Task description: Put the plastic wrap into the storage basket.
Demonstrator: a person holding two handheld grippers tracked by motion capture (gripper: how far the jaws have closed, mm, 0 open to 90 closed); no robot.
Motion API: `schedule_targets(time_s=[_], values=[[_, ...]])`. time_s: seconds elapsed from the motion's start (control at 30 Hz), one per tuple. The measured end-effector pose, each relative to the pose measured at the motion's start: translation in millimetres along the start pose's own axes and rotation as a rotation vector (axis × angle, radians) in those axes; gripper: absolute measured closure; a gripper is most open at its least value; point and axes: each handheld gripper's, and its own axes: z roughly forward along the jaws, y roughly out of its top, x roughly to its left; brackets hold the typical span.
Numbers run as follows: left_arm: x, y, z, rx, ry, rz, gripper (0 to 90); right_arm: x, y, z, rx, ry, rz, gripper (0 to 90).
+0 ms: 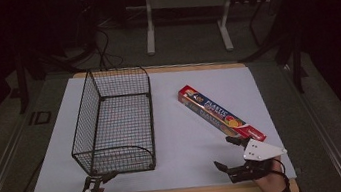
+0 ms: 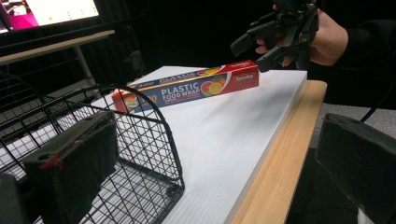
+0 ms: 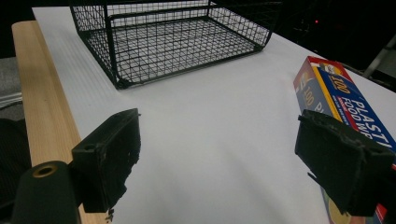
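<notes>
Right tool (image 1: 233, 153) agape beside near end of long red-and-blue plastic-wrap carton (image 1: 220, 113) lying on white desk (image 1: 184, 139); left tool (image 1: 103, 176) agape by black wire basket (image 1: 114, 121). End-on pinch risks pivoting carton.

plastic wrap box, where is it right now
In the high view the plastic wrap box lies flat on the white board's right half, right of the wire basket, its near end beside the open right gripper.

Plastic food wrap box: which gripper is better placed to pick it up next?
Likely the right gripper: it hovers open beside the near end of the plastic food wrap box. The left gripper sits at the wire basket, farther away.
</notes>
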Motion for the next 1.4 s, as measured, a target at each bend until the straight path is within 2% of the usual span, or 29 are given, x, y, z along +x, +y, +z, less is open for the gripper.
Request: schedule_targets(time_s=[0.07,0.23,0.3,0.4,0.43,0.47,0.67,0.77,0.87,0.97,1.03,1.07,1.17,1.2,1.3,1.4], values=[[0.1,-0.1,0.0,0.001,0.0,-0.001,0.0,0.8,0.4,-0.3,-0.001,0.003,-0.007,13.6],[-0.4,-0.2,0.7,0.008,0.001,0.003,0.1,0.0,2.7,-3.3,-0.035,0.047,0.032,13.2],[-0.4,-0.2,0.8,0.009,0.001,0.003,0.0,-0.3,3.8,-4.4,-0.043,0.054,0.032,13.2],[-0.4,-0.2,1.1,0.01,0.003,0.003,0.0,0.4,4.8,-4.5,-0.04,0.037,0.018,13.1],[-0.6,-0.2,1.2,0.01,0.003,0.004,0.1,1.7,5.8,-4.7,-0.031,-0.003,-0.003,13.1],[-0.6,-0.2,1.2,0.01,0.003,0.004,0.1,2.1,6.1,-4.6,-0.029,-0.014,-0.013,13.1],[-1.6,-0.2,2.1,0.023,0.004,0.012,0.0,1.1,6.3,-0.5,-0.01,-0.041,-0.051,13.2],[-2.3,0.0,2.8,0.022,0.001,0.013,0.0,-3.8,8.0,1.5,-0.019,-0.055,-0.043,13.6],[-1.7,-0.1,2.4,0.023,0.004,0.008,0.0,-15.2,11.0,0.9,0.0,-0.073,-0.023,16.0],[-1.6,-0.3,2.7,0.028,0.003,0.006,0.0,-22.5,12.0,-1.1,0.016,-0.097,-0.028,15.9],[-1.8,-0.2,2.9,0.029,0.002,0.005,0.1,-35.6,12.7,-3.4,0.029,-0.109,0.007,13.8],[-1.9,-0.2,3.0,0.03,0.001,0.007,0.1,-35.6,12.7,-3.4,0.029,-0.109,0.007,13.8],[-1.7,-0.2,3.1,0.031,0.003,0.005,0.1,-51.2,11.8,-3.7,0.064,-0.15,0.017,12.5],[-1.6,-0.3,3.1,0.03,0.004,0.004,0.1,-51.2,11.8,-3.7,0.064,-0.15,0.017,12.5],[-1.2,-0.4,3.3,0.03,0.005,0.002,0.0,-65.7,13.1,-4.3,0.094,-0.163,0.05,11.4],[-1.3,-0.6,3.6,0.031,0.003,0.002,0.0,-73.0,14.5,-4.5,0.103,-0.169,0.057,11.3]])
